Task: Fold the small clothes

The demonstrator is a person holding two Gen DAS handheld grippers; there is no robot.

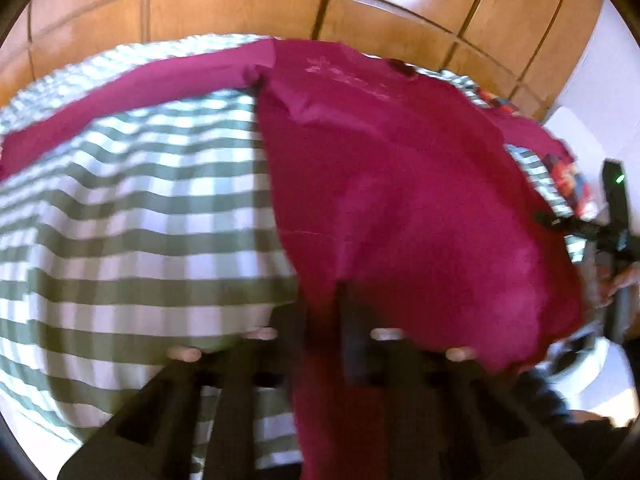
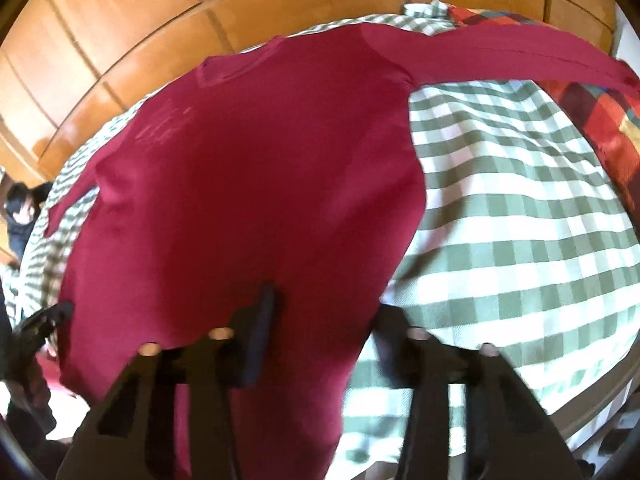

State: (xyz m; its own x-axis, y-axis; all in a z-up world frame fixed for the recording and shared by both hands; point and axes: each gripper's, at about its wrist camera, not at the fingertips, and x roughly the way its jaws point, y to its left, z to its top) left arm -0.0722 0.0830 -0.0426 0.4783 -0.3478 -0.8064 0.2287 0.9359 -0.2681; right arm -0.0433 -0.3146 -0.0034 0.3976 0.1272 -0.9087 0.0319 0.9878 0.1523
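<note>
A dark red long-sleeved top [image 1: 400, 184] lies spread on a green and white checked bedspread [image 1: 132, 216]. In the left wrist view my left gripper [image 1: 320, 320] is shut on the top's hem near its left bottom corner, with cloth hanging down between the fingers. In the right wrist view the same top [image 2: 248, 184] lies with one sleeve stretched to the far right. My right gripper [image 2: 320, 316] stands with its jaws apart around the hem's right bottom corner; cloth runs between the fingers [image 2: 264, 320]. The right gripper also shows at the right edge of the left wrist view [image 1: 616, 216].
A wooden panelled wall [image 1: 320, 0] stands behind the bed. A red, blue and yellow patterned blanket [image 2: 592, 92] lies at the bed's far right. White floor [image 1: 600, 380] shows beside the bed. A dark object [image 2: 20, 212] sits at the far left.
</note>
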